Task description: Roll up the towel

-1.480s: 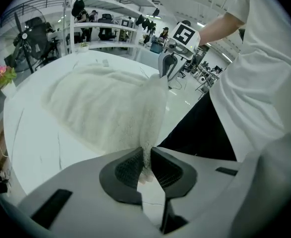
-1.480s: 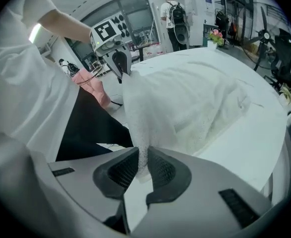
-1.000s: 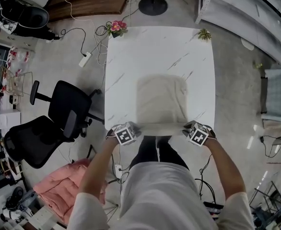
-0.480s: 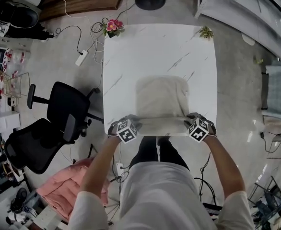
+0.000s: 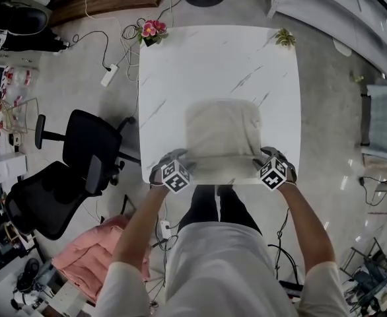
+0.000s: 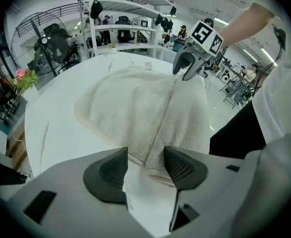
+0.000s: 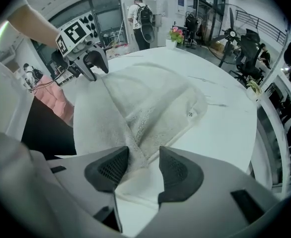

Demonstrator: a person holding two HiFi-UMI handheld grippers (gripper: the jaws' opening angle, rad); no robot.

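Lower left of the head view, at the near corner of the cream terry-cloth towel [image 5: 221, 127] on the white marble-patterned square table [image 5: 180, 65]: left gripper [image 6: 145, 163] released, jaws just spread apart, folded edge loose between the pads. Centre: near hem turned over into a first thick fold, far part flat. Lower right: right gripper [image 7: 143, 165] likewise let go, jaws just opened wide around the fold. Probably a regrip before the next turn.

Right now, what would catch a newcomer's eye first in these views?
A cream towel lies on the white marble table, its near edge turned over in a thick fold. The left gripper and right gripper sit at that fold's two ends, jaws just opened, the fold between them unpinched.
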